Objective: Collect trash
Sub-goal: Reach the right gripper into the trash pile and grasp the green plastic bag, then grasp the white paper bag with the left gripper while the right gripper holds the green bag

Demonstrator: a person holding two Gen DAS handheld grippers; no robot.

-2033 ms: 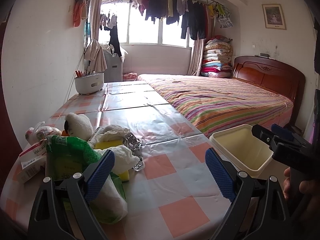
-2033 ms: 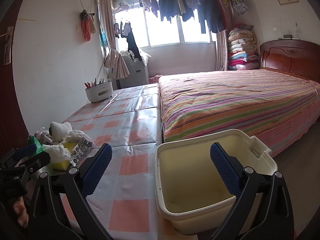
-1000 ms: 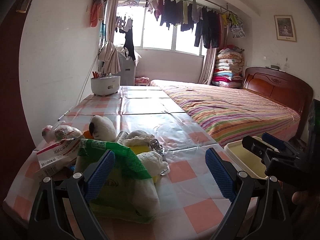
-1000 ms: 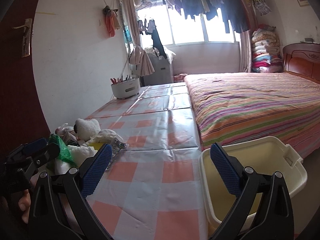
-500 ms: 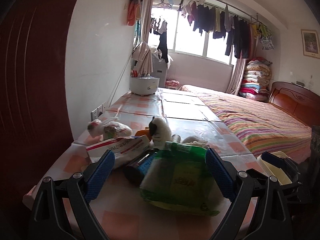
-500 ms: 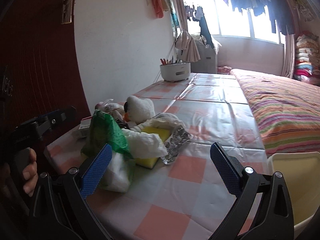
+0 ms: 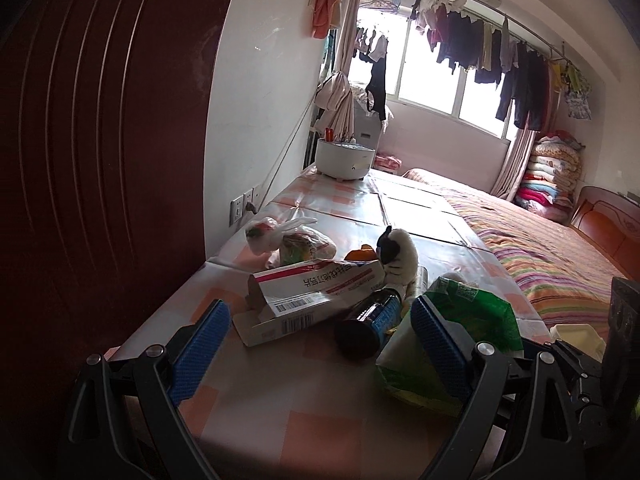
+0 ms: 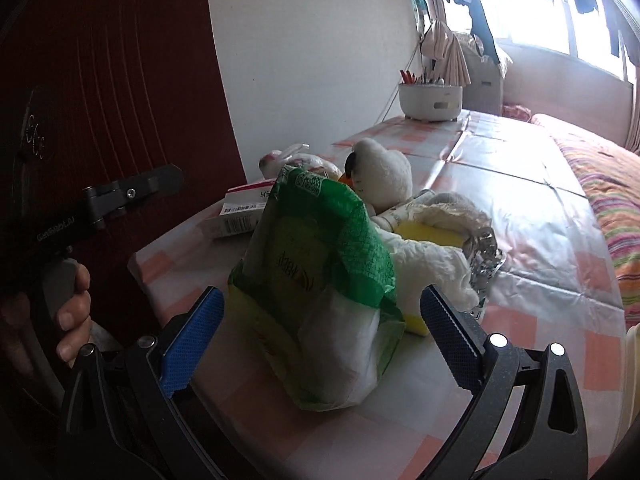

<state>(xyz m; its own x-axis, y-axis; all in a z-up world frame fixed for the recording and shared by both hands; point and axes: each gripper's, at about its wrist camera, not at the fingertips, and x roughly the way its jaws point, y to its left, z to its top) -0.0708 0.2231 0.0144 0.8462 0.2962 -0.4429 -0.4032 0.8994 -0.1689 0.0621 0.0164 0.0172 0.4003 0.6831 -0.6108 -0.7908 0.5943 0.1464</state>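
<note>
Green-and-white plastic bag [image 8: 320, 280] stands slack on the checked surface [image 8: 540, 232], between my right jaws [image 8: 320, 340], which gape wide and hold nothing. Closing on it may crush the film and topple it against the yellow sponge [image 8: 432, 236]. My left jaws [image 7: 316, 348], equally wide and empty, frame the carton [image 7: 308, 292] and dark bottle [image 7: 368, 320].

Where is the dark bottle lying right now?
In the left wrist view, the dark bottle lies on its side on the table, between the white-and-red carton and the green bag.
</note>
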